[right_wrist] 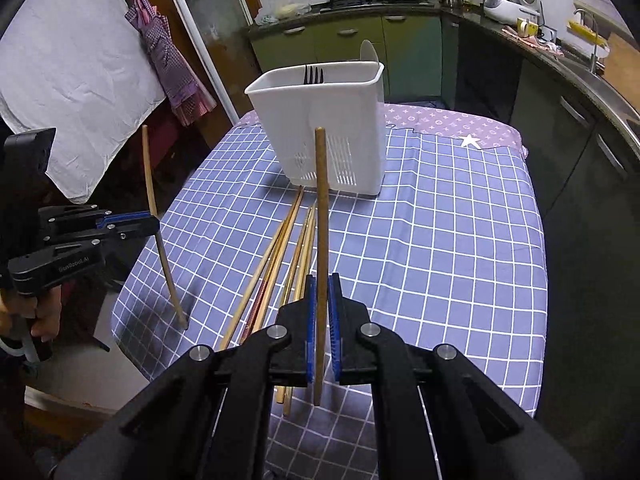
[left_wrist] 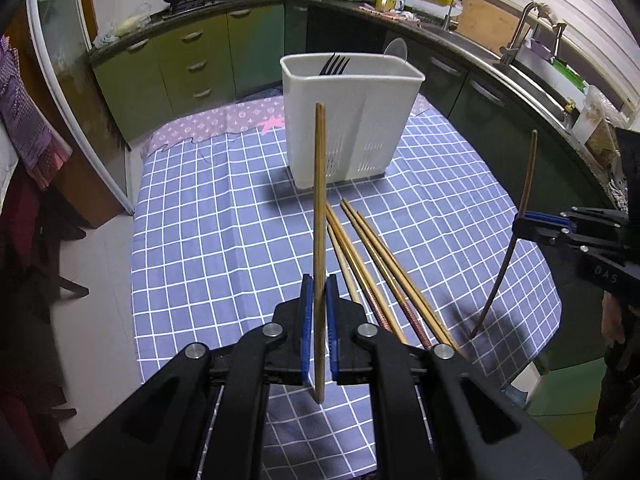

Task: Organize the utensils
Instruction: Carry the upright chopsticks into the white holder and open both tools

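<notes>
Blue pads up close: the left tongs (left_wrist: 319, 312) are pinching one wooden chopstick (left_wrist: 319, 240) about midway, and it stands nearly upright, clear of the worktop (left_wrist: 224, 208). The right tongs (right_wrist: 320, 312) do the same, squeezed on a second chopstick (right_wrist: 321, 240), also near vertical. Each pair shows up at the edge of the other's view, a hand (right_wrist: 44, 320) wrapped round the left handle.

Just beyond the tips, a loose bundle of chopsticks (left_wrist: 368, 264) lies fanned on the blue checked cloth, pointing roughly toward the far end. Those are not yet sorted.

Further out stands the white utensil holder (left_wrist: 352, 120), slotted low on its walls, with a dark fork (left_wrist: 334, 65) already inside and what looks like a pale spoon (left_wrist: 396, 49) behind it. Beyond that, kitchen cabinets and the stove.

Now the risks, as a judgement. Each stick is gripped at a single narrow spot, so it could swivel between the pads on the way over. A tilted stick would likely strike the holder's rim rather than drop in, and a knock could shove or tip the light plastic holder. Both arms head for the same opening, too, so the two sticks or the tongs themselves might clash above it. Letting go too high could bounce a stick back out.
</notes>
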